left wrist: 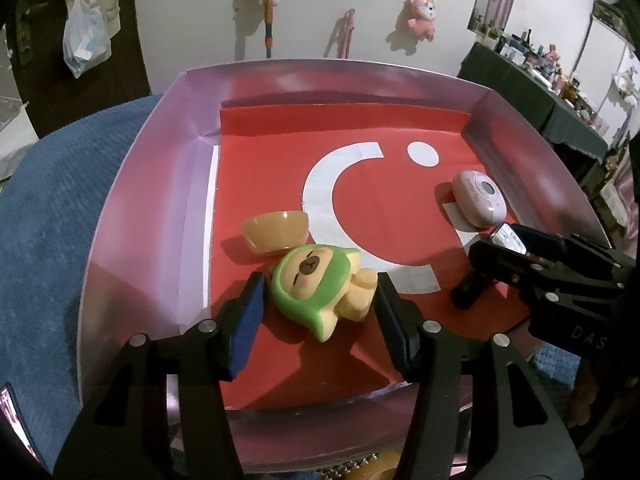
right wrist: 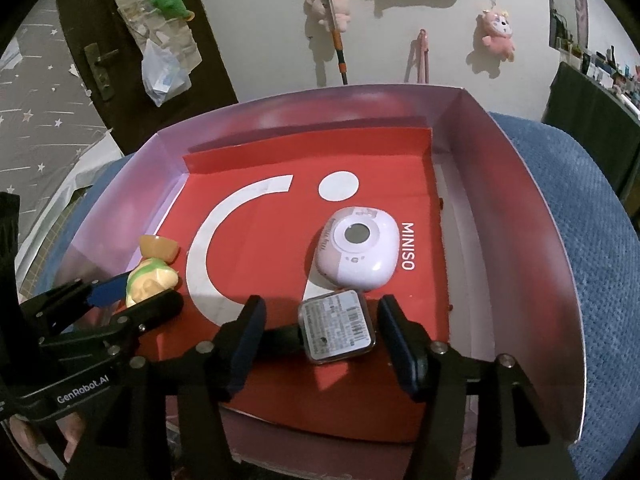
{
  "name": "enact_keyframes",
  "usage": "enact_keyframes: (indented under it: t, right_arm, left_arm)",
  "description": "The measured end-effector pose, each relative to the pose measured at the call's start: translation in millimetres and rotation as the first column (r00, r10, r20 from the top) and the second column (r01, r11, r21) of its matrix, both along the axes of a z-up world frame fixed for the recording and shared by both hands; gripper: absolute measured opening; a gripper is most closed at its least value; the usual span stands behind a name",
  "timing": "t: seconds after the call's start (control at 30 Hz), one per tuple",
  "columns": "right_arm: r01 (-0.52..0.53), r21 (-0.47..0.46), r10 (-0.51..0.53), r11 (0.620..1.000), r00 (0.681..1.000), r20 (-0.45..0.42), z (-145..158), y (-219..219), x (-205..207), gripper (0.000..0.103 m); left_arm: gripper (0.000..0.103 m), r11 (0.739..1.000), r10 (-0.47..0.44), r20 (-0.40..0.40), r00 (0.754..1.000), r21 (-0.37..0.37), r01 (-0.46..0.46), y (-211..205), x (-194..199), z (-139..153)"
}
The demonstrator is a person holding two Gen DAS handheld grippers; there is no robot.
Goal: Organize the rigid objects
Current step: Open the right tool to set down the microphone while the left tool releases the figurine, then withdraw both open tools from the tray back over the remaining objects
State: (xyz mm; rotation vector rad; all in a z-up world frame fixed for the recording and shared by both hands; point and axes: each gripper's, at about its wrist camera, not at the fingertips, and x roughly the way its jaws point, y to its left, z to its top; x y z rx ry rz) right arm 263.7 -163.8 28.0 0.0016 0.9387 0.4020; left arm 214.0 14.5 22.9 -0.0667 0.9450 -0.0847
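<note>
Left gripper (left wrist: pixel 318 308) jaws apart, straddling the bear figurine (left wrist: pixel 320 288), which lies on its side on the red liner (left wrist: pixel 384 208) of the box; blue pads sit just beside the toy on either side, contact can't be confirmed. Right gripper (right wrist: pixel 320 336) jaws also apart, with the smartwatch (right wrist: pixel 338 326) lying between them, labelled back face up, clear gaps on both sides.

Orange bowl (left wrist: pixel 276 232) rests tilted just behind the figurine's head, touching or nearly so. Pink compact device (right wrist: pixel 356 254) with a round centre window sits just beyond the watch, near the MINISO print. From the left wrist view the same device (left wrist: pixel 480 198) is at the right side of the box, close to the wall.

All of it sits inside a shallow open box (right wrist: pixel 532 216) with pinkish walls. Box rests on a blue textured cloth (left wrist: pixel 52 216). Behind: white wall with a pink plush toy (left wrist: pixel 422 16) hanging on it.
</note>
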Motion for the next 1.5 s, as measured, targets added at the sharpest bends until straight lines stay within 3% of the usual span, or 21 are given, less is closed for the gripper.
enact_keyframes:
  t: [0.2, 0.33, 0.7, 0.83, 0.93, 1.03, 1.17, 1.5]
  right_arm:
    - [-0.005, 0.001, 0.005, 1.000, 1.000, 0.016, 3.6, 2.3, -3.1, 0.070]
    - [-0.009, 0.007, 0.009, 1.000, 1.000, 0.025, 7.0, 2.2, -7.1, 0.072]
    - [0.008, 0.030, -0.010, 1.000, 0.996, 0.085, 26.6, -5.9, -24.7, 0.078]
    - [0.005, 0.056, -0.011, 0.998, 0.994, 0.108, 34.1, -9.2, -34.6, 0.081]
    - [0.005, 0.085, -0.016, 0.996, 0.992, 0.125, 40.5, -15.0, -42.0, 0.093]
    - [-0.002, 0.097, -0.012, 0.995, 0.990, 0.144, 47.0, -16.0, -49.7, 0.093]
    - [-0.018, 0.111, -0.001, 0.994, 0.986, 0.168, 54.2, -15.0, -61.2, 0.102]
    - [-0.022, 0.169, -0.017, 0.985, 0.974, 0.227, 68.5, -22.5, -89.8, 0.103]
  left_arm:
    - [0.073, 1.000, -0.020, 0.038, 0.999, -0.002, 0.020, -3.5, -4.7, 6.4]
    - [0.076, 0.999, -0.026, 0.055, 0.998, 0.029, 0.024, -7.2, -7.3, 9.8]
    - [0.088, 0.999, -0.036, 0.107, 0.994, 0.022, 0.034, -7.3, -20.2, 24.6]
    - [0.102, 0.999, -0.012, 0.148, 0.989, 0.048, 0.005, -5.2, -29.4, 34.1]
    - [0.103, 1.000, -0.014, 0.159, 0.987, 0.011, 0.012, -0.8, -35.7, 40.4]
    - [0.103, 1.000, -0.012, 0.178, 0.984, 0.007, 0.010, -0.4, -42.5, 46.6]
    - [0.103, 1.000, -0.013, 0.222, 0.975, 0.020, 0.009, -3.0, -54.4, 54.4]
    - [0.103, 0.999, -0.027, 0.279, 0.960, 0.028, 0.020, -3.7, -80.0, 67.5]
